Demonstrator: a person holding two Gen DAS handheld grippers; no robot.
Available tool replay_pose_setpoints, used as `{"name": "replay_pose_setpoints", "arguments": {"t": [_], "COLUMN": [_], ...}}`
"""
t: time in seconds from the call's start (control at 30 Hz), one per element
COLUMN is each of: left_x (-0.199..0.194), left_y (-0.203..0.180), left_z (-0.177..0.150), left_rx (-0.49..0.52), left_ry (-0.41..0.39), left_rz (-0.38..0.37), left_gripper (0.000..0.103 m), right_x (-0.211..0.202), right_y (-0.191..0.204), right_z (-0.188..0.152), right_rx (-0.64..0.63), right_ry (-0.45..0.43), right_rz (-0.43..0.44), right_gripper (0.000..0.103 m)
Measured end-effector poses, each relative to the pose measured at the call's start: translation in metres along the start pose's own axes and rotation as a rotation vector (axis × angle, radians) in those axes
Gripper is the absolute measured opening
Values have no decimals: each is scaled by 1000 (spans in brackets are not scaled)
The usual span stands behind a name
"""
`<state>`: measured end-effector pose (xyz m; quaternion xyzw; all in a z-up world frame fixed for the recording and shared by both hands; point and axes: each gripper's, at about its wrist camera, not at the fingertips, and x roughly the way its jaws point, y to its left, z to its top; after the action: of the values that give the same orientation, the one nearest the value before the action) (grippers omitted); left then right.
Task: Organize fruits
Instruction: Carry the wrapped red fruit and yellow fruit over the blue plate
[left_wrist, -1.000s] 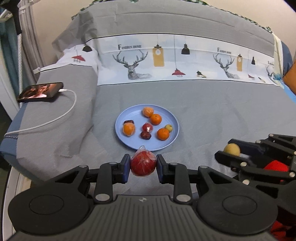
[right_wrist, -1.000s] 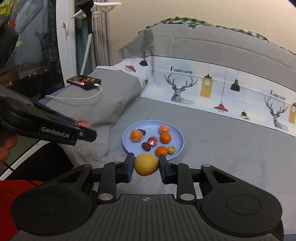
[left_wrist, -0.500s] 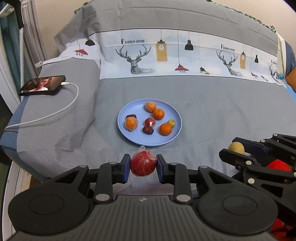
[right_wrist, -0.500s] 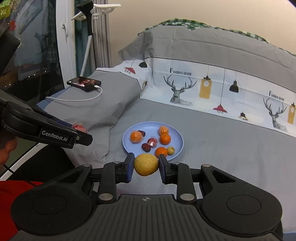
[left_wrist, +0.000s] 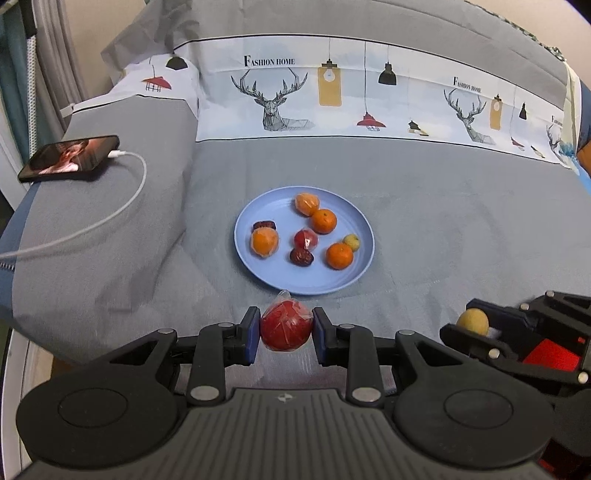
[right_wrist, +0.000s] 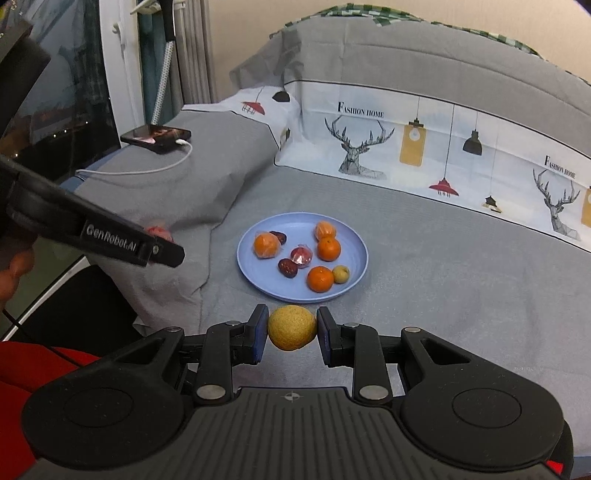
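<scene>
Left wrist view: the left claw (left_wrist: 286, 330) is clamped on a red fruit in clear wrap (left_wrist: 285, 325), held above the grey bed (left_wrist: 443, 229) just short of the blue plate (left_wrist: 258, 273), which carries oranges and small dark and red fruits. A phone (left_wrist: 70, 158) lies on the pillow.

Right wrist view: the right claw (right_wrist: 291, 330) is closed on a yellow round fruit (right_wrist: 291, 327), held near the plate's (right_wrist: 354, 273) front rim.
</scene>
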<state>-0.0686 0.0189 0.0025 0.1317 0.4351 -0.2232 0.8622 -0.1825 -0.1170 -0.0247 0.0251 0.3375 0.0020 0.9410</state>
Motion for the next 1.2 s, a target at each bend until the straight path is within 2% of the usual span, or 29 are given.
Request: {"name": "replay_pose_setpoints", "arguments": {"t": [0.27, 0.6, 0.9, 1.2], "left_x": [30, 87, 141, 177], "left_y": [4, 6, 6, 8], "left_z": [45, 86, 109, 114], "left_rx": [-10, -3, 15, 21], "left_ry": [9, 48, 82, 120], "left_rz": [-5, 11, 31, 49], "left_gripper": [33, 33, 33, 33], "right_x": [36, 105, 157, 195], "right_y": [-10, -32, -50, -59], "right_z": [24, 53, 66, 65], "right_rx": [29, 87, 76, 70], "right_ry": [16, 79, 113, 157], "right_rz": [-4, 3, -2, -5], "right_gripper": [30, 30, 30, 30]}}
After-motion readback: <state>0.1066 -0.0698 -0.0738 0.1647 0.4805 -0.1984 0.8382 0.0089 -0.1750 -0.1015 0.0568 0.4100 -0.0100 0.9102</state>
